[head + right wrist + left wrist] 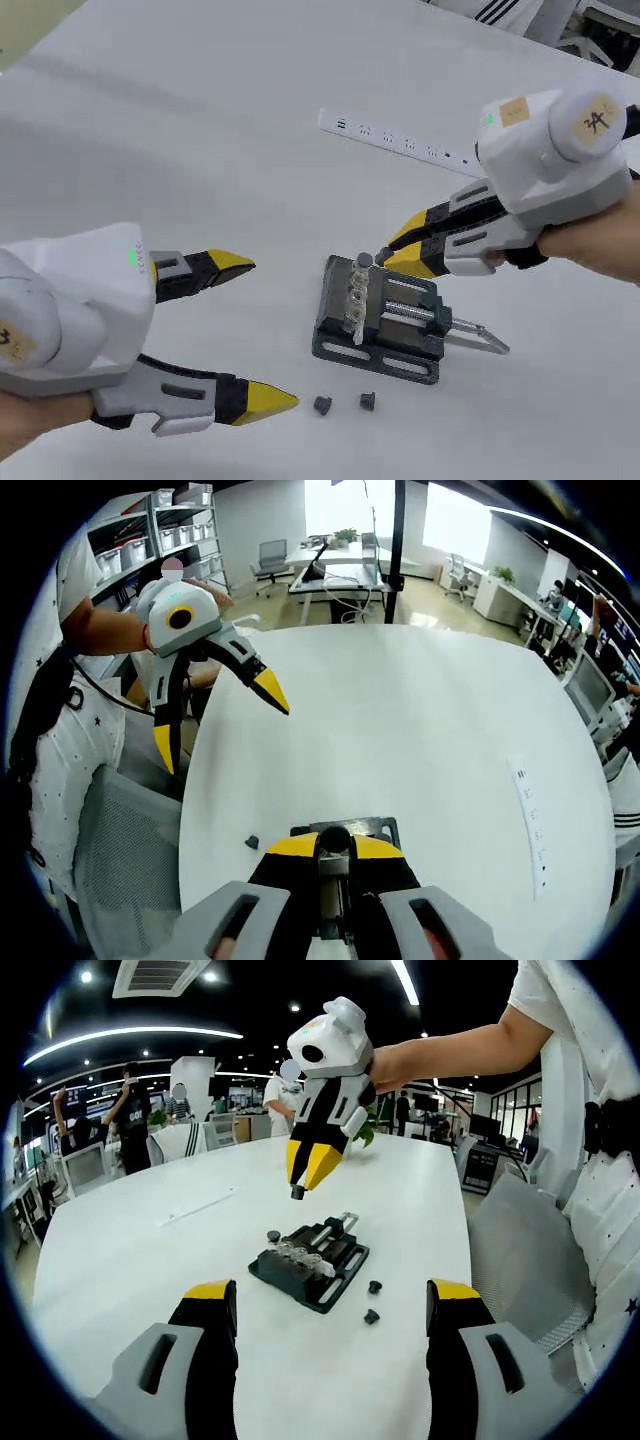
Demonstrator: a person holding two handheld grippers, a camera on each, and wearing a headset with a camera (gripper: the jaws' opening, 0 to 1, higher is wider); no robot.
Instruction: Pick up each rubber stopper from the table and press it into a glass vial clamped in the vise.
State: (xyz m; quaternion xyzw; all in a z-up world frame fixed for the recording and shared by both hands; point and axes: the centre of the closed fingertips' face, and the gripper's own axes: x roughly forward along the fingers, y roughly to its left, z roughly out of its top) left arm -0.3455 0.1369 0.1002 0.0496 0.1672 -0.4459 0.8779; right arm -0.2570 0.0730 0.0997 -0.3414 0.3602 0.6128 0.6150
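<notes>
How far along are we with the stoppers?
Done: a first stopper looks seated on the end vial in the vise. In hand: the right gripper is shut on a second stopper over the vise. Left: pressing that one in, then the two loose stoppers on the table. The left gripper is open.

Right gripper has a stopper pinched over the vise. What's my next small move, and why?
Probably ease the right gripper down and line its stopper over an uncapped vial in the vise: the stopper hangs above the row, touching nothing, and the far end already looks capped.
</notes>
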